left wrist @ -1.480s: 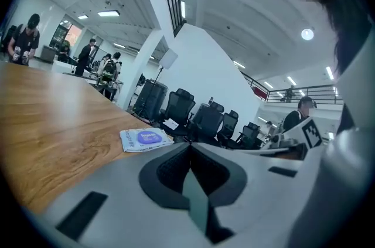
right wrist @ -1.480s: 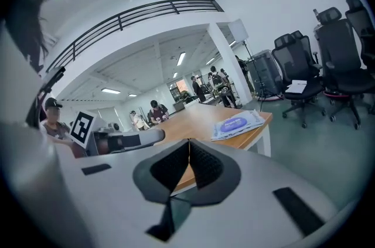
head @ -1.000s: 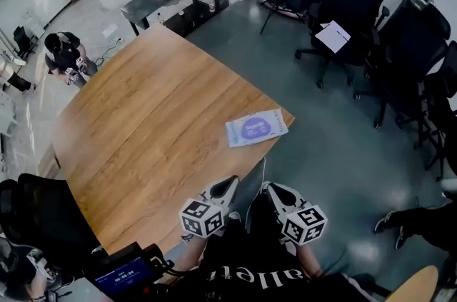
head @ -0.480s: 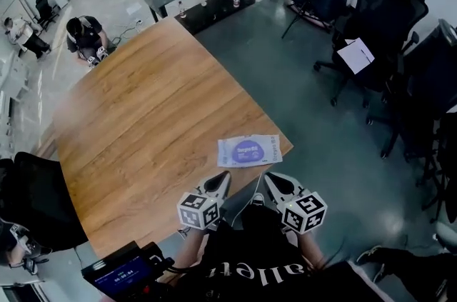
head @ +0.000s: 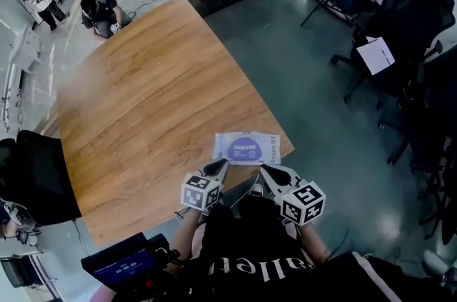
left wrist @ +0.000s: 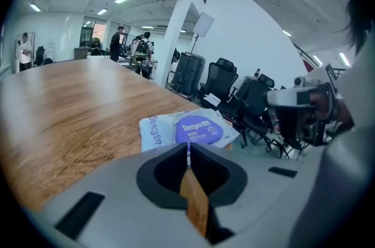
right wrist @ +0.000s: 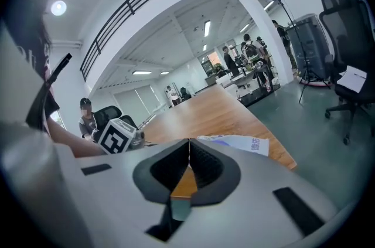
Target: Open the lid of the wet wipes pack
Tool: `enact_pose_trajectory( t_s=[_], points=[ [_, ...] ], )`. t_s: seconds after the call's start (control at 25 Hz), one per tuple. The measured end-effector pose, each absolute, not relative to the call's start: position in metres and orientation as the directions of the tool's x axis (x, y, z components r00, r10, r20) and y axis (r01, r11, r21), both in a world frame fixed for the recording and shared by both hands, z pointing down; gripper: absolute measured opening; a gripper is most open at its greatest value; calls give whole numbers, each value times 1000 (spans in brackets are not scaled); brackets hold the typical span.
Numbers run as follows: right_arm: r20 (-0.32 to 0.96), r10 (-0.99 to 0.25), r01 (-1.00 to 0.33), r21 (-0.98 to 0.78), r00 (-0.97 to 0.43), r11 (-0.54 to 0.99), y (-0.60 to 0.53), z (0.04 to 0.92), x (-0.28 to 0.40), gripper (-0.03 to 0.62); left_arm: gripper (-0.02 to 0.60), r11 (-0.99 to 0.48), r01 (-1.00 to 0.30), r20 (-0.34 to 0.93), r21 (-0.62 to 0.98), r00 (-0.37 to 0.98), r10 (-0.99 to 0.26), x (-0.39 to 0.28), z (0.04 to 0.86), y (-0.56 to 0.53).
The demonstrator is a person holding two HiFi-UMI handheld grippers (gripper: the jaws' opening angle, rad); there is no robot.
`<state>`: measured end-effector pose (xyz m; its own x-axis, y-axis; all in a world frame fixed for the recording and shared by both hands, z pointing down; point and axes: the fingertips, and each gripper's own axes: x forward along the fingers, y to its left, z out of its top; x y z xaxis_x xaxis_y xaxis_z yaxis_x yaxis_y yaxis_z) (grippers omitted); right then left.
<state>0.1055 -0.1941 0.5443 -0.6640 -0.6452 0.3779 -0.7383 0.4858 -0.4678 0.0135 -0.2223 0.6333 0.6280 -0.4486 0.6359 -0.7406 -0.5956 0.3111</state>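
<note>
Wet wipes pack (head: 246, 148) lies flat on the wooden desk (head: 143, 101), right at the near corner by the edge closest to the person. Its round purple lid (head: 243, 148) faces up and sits flush with the pack, not lifted. Left gripper (head: 218, 166) hovers over the desk edge, tip just beside the pack's near long side; whether it touches, hard to call from above. In the left gripper view the fingers (left wrist: 158, 176) are pressed together, only a thin seam between them, nothing held, and the purple lid shows straight ahead past the tip. Right gripper (head: 270, 172) is off the desk edge, over the grey floor (head: 321, 115), close to the pack's near right corner. In the right gripper view its fingers (right wrist: 211, 167) are closed too, empty, with the pack beyond them and a little to the right. Black office chairs (head: 400, 29) stand well off to the right.
</note>
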Motion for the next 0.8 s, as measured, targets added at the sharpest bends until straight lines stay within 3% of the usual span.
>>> enact_pose_trajectory(
  t_s=[0.32,0.56,0.8],
  points=[
    [399,-645,-756,-414,-652,508,-203,553,116,11,34,-677,-694,738,246,587,-333,26,664,-226],
    [513,-541,-701,-186,-667,688,-198,569,99,12,37,-687,-683,736,249,594,-324,24,674,-231],
    [673,-442,-527,90,-593,845,-213,601,79,42,37,-680,-677,743,281,602,-293,24,676,-229]
  ],
)
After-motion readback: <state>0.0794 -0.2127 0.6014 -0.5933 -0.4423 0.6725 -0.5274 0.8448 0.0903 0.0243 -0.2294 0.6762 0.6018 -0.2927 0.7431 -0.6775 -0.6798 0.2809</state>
